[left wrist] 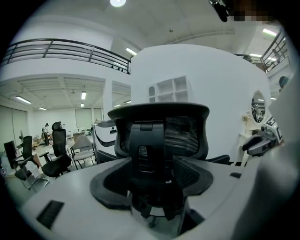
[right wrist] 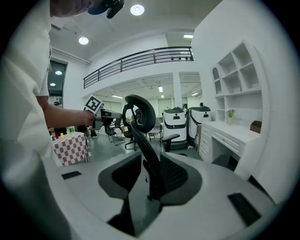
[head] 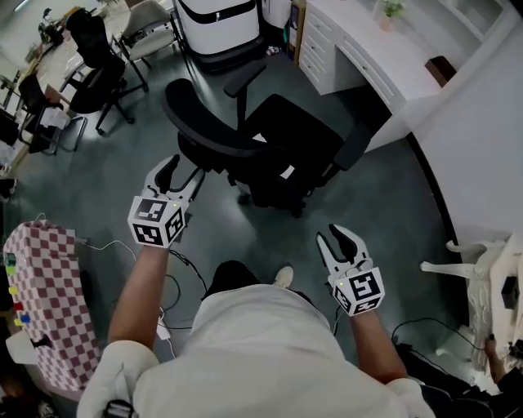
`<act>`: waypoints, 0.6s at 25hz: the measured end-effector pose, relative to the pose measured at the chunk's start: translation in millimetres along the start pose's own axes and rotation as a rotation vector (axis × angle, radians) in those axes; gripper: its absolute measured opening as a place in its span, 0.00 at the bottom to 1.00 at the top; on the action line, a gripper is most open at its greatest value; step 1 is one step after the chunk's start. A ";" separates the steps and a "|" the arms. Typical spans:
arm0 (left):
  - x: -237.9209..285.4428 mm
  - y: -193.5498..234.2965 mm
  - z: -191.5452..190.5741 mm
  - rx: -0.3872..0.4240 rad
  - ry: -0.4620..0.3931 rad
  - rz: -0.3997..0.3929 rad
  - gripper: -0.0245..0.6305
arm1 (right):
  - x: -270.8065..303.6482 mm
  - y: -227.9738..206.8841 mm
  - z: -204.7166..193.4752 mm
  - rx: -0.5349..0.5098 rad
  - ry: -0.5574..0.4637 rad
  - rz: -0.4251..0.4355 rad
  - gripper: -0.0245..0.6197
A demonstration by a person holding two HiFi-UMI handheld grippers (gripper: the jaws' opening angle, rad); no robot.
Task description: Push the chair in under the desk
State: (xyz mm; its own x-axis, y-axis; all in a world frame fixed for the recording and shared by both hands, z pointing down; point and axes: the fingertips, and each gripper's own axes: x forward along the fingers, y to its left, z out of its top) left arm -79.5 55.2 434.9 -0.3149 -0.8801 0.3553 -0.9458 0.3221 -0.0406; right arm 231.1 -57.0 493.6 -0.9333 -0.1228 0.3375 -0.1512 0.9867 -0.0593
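Observation:
A black office chair point(head: 270, 147) with a mesh back stands on the grey floor, out from the white desk point(head: 359, 45) at the upper right. My left gripper point(head: 181, 170) hovers just behind the chair's backrest, jaws open with nothing between them. In the left gripper view the chair back point(left wrist: 159, 136) faces me a short way ahead of the left gripper point(left wrist: 154, 187). My right gripper point(head: 341, 237) is open and empty, lower right, apart from the chair. The right gripper view shows the chair point(right wrist: 140, 117) side-on, with the desk point(right wrist: 229, 133) behind it.
More black chairs point(head: 98, 65) stand at the top left, a white machine point(head: 219, 24) beyond the chair. A red-checked box point(head: 45, 286) sits at the left with cables point(head: 176, 269) on the floor. White ornate furniture point(head: 482, 261) is at the right edge.

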 end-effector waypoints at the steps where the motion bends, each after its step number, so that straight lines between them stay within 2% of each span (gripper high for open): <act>1: 3.4 2.3 1.4 -0.003 0.003 0.007 0.46 | 6.1 -1.0 0.2 -0.008 0.004 0.022 0.21; 9: 19.6 20.7 7.7 0.022 0.011 -0.052 0.53 | 67.8 22.2 16.0 -0.101 0.044 0.143 0.32; 13: 32.6 14.9 4.8 0.030 0.026 -0.116 0.53 | 91.3 33.4 16.8 -0.187 0.082 0.181 0.33; 15: 39.5 9.8 3.6 0.031 0.033 -0.143 0.53 | 97.5 31.9 14.1 -0.194 0.104 0.177 0.32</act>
State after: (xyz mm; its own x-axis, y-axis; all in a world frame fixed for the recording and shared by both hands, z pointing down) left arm -101.5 22.4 445.2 -0.1747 -0.9041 0.3900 -0.9830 0.1830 -0.0163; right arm 130.7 -39.0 511.5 -0.8995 0.0547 0.4335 0.0852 0.9950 0.0513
